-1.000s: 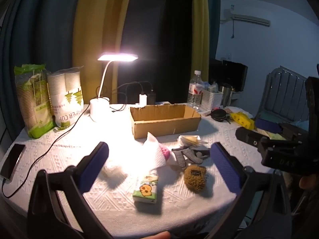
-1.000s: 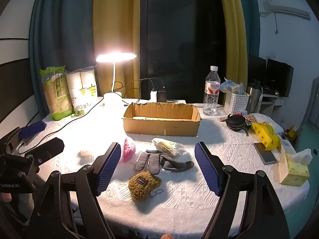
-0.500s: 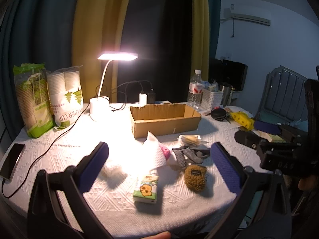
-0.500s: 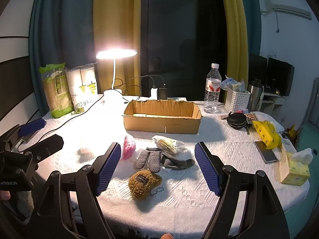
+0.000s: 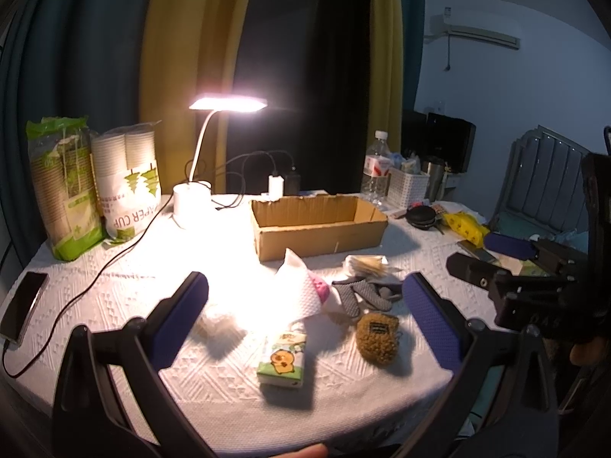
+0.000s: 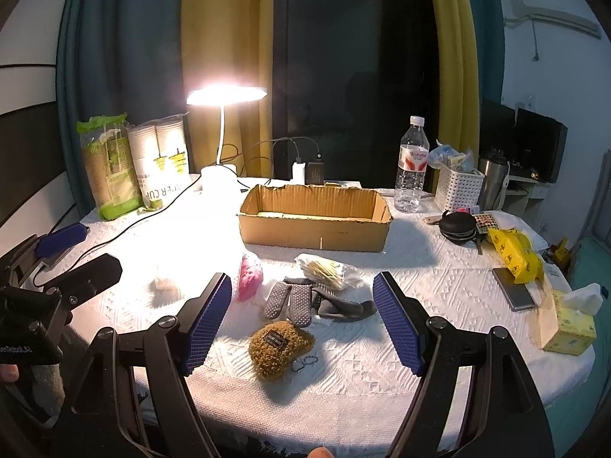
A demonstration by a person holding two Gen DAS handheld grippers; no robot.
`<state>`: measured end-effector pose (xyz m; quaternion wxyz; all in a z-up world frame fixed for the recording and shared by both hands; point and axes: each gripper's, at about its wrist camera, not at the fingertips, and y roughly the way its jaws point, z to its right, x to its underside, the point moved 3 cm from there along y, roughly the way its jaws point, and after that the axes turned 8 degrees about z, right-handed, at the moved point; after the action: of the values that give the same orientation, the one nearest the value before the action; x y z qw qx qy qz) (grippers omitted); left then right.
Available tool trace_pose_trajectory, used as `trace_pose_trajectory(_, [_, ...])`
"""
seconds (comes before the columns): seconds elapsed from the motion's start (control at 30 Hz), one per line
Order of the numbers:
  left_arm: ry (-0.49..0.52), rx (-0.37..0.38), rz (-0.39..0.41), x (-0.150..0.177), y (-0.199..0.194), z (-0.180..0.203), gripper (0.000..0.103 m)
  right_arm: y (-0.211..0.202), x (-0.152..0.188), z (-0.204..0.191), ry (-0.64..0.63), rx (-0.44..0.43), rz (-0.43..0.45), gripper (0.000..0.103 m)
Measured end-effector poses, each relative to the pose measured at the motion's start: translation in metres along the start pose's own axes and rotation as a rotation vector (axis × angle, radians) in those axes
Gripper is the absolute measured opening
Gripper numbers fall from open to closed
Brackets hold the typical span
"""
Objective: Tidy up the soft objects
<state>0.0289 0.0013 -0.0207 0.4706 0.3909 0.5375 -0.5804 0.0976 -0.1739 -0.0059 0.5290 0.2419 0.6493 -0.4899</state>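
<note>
Your left tool (image 5: 305, 316) and right tool (image 6: 301, 320) both hang released, gripping nothing, above the worktop's (image 6: 439, 278) near edge. Just ahead of the right tool lie the brown plush pouch (image 6: 280, 347) and grey gloves (image 6: 305, 299); the cardboard box (image 6: 315, 217) sits farther beyond.

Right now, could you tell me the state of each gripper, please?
Left gripper: open, holding nothing, above the table.
Right gripper: open, holding nothing, above the table.
</note>
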Motion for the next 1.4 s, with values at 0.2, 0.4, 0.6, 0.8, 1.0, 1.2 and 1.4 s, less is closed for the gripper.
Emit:
trace_pose_trajectory(0.2, [-0.002, -0.002, -0.005, 0.001, 0.001, -0.001, 0.103, 0.002, 0.001, -0.001, -0.002, -0.001, -0.004, 0.079])
trace_pose_trajectory(0.4, [-0.006, -0.002, -0.009, 0.005, 0.002, -0.005, 0.103, 0.004, 0.003, -0.003, -0.005, -0.001, -0.011, 0.079])
trace_pose_trajectory(0.6, [-0.006, -0.002, -0.016, 0.007, 0.004, -0.006, 0.103, 0.005, 0.004, -0.002, -0.003, -0.003, -0.014, 0.079])
trace_pose_trajectory(0.8, [-0.006, -0.002, -0.016, 0.007, 0.003, -0.007, 0.103, 0.004, 0.005, -0.002, -0.002, -0.003, -0.015, 0.079])
trace_pose_trajectory(1.0, [-0.006, -0.001, -0.019, 0.008, 0.005, -0.007, 0.103, 0.006, 0.006, -0.002, -0.001, -0.002, -0.018, 0.079])
trace_pose_trajectory(1.2, [0.004, -0.004, -0.023, 0.005, 0.010, -0.005, 0.103, 0.007, 0.006, -0.001, 0.000, -0.003, -0.018, 0.079])
trace_pose_trajectory(1.4, [0.004, -0.011, -0.054, 0.008, 0.021, -0.008, 0.103, 0.011, 0.009, -0.001, 0.004, -0.006, -0.033, 0.079])
